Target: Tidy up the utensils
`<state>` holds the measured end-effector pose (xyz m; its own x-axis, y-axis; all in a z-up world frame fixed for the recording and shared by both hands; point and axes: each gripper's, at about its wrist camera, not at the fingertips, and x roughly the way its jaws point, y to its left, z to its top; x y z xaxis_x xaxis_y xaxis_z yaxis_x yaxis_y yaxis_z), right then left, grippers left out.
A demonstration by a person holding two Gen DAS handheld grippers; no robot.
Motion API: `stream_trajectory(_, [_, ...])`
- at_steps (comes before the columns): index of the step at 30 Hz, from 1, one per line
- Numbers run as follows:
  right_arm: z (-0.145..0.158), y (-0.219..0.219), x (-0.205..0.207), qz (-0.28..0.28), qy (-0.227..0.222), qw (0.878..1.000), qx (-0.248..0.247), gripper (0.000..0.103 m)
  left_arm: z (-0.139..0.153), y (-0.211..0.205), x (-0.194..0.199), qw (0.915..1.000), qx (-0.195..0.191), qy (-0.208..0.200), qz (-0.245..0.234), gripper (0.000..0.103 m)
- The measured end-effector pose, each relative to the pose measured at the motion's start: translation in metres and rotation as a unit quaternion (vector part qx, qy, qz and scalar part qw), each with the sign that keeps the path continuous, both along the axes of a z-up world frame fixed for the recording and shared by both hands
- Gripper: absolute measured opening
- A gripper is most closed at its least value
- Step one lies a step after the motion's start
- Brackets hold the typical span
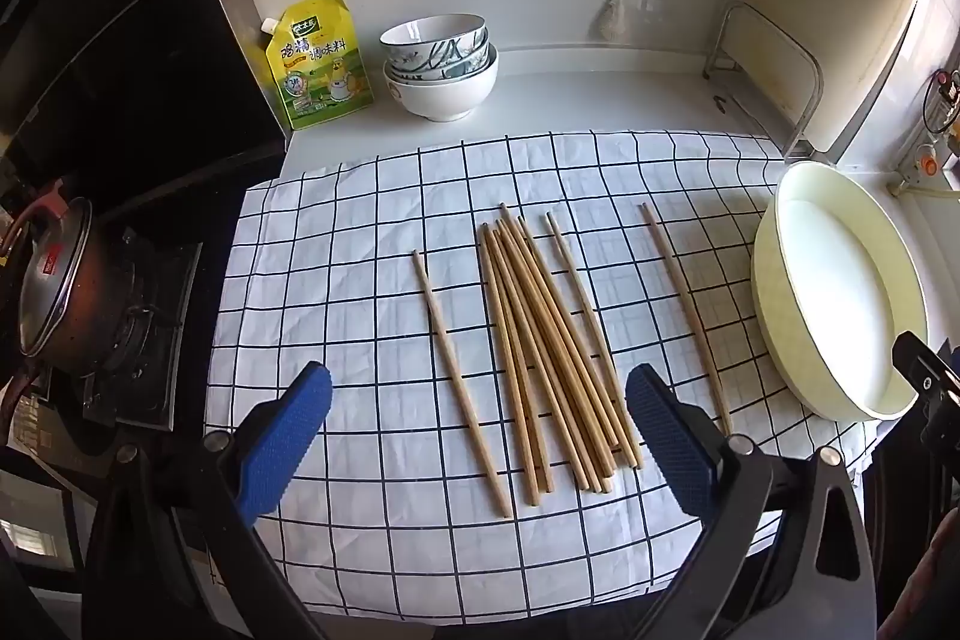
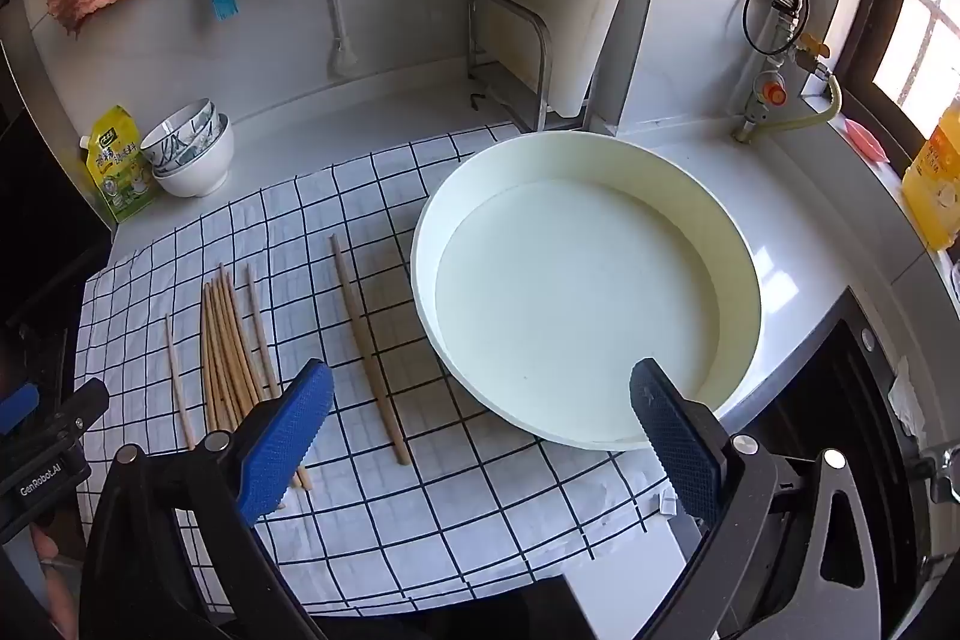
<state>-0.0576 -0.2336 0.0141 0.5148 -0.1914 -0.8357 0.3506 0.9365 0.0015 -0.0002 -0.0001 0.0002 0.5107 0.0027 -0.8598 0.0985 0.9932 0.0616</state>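
Note:
Several wooden chopsticks lie in a loose bunch on the checked cloth. One single chopstick lies left of the bunch and another lies right of it. A round cream tray stands at the cloth's right edge, with nothing in it. My left gripper is open, above the near ends of the bunch, holding nothing. In the right wrist view my right gripper is open and empty, over the near rim of the tray, with the right-hand chopstick and the bunch to its left.
Stacked bowls and a yellow seasoning pouch stand at the back wall. A pot sits on the stove at left. A metal rack holds a cutting board at back right. An oil bottle stands by the window.

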Motion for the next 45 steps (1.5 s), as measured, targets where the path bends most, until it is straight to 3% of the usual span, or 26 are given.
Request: stream_trajectory(45, [0.0045, 0.001, -0.005, -0.004, -0.007, 1.0, -0.002, 0.095, 0.0086, 0.002, -0.0008, 0.9999, 0.007, -0.008, -0.001, 0.097])
